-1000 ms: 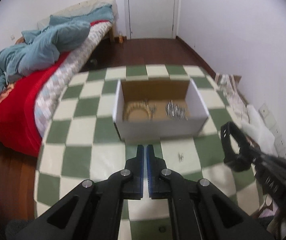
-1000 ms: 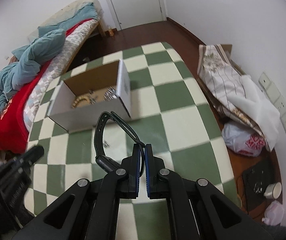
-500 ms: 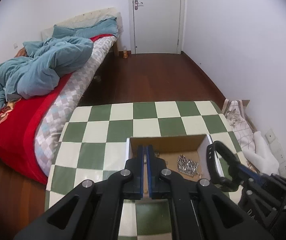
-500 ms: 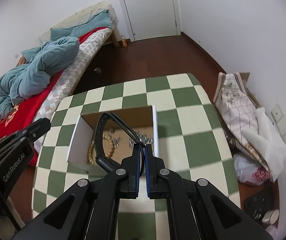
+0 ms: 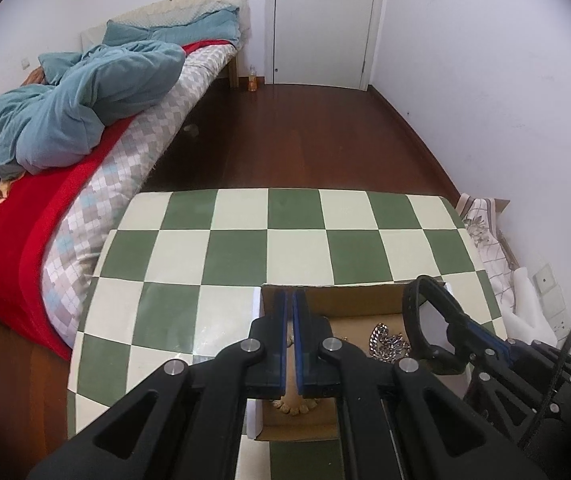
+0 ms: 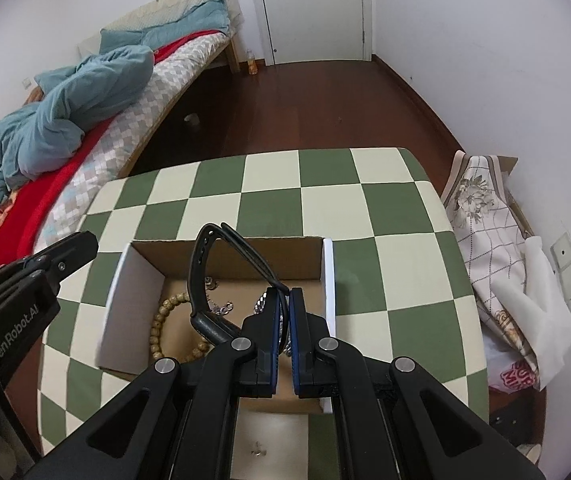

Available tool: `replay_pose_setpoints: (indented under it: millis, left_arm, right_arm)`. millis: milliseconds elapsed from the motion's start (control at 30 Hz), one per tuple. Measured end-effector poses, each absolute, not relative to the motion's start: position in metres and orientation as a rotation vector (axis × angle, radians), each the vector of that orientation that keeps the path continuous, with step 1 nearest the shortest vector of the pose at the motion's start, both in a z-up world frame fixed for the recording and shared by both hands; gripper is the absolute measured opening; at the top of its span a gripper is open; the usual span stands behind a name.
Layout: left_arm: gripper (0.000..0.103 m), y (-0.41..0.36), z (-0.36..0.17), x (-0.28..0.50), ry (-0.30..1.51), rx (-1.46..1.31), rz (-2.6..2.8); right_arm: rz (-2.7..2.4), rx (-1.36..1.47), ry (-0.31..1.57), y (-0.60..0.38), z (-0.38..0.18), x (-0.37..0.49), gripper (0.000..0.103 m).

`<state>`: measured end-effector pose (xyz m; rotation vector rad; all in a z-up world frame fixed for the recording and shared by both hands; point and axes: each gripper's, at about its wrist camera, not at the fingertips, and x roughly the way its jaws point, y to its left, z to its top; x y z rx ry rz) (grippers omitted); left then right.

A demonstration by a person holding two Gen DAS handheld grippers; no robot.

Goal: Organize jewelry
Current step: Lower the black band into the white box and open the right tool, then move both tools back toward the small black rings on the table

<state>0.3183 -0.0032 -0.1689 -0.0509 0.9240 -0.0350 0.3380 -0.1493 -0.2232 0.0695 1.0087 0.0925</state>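
Table (image 6: 385, 208): one, checkered, fills centre of frame. Box (image 6: 328, 280): one, open, lower centre, directly under my right gripper (image 6: 285, 300). Right gripper pinched on watch strap (image 6: 199, 276); strap loops up-left, long axis near upright, hanging over box. Left gripper (image 5: 289, 312) closed, nothing held, over box's left part. Inside box: one bead bracelet (image 6: 165, 312), chains (image 5: 389, 342) tangled, count unclear.

A black watch (image 6: 201, 280) hangs as a looped strap, one end pinched in the right tongs (image 6: 284, 308), the loop standing upright just left of them over the open box (image 6: 328, 280). In the box, below the tongs, lie a wooden bead bracelet (image 6: 165, 312) at left and silver chain (image 5: 389, 344) near the middle.
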Motion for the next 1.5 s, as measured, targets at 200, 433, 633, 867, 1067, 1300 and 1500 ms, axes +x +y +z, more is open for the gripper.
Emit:
replay_pose_setpoints:
  millis: [200,433,633,867,1067,1300,1500]
  left_arm:
    - [0.008,-0.006,-0.164,0.321,0.925,-0.032,0.002]
    - [0.103,0.005,-0.148,0.311,0.861,-0.015,0.092]
    - [0.103,0.014,-0.14,0.299,0.849,0.012,0.133]
    - [0.103,0.017,-0.129,0.274,0.824,0.038,0.158]
    - [0.103,0.018,-0.116,0.245,0.767,0.061,0.163]
    - [0.103,0.018,-0.112,0.208,0.769,0.096,0.165]
    - [0.103,0.011,-0.161,0.172,0.886,0.143,0.174]
  right_arm:
    - [0.089,0.066,1.031,-0.152,-0.224,0.345,0.012]
    - [0.071,0.04,1.024,-0.154,-0.213,0.337,0.072]
    - [0.031,-0.011,1.031,-0.153,-0.206,0.325,0.101]
    - [0.008,-0.045,1.007,-0.15,-0.198,0.303,0.103]
    - [0.006,-0.037,0.98,-0.149,-0.186,0.276,0.103]
    - [0.036,0.016,0.97,-0.16,-0.173,0.237,0.103]
    - [0.009,0.035,1.067,-0.183,-0.207,0.193,0.102]
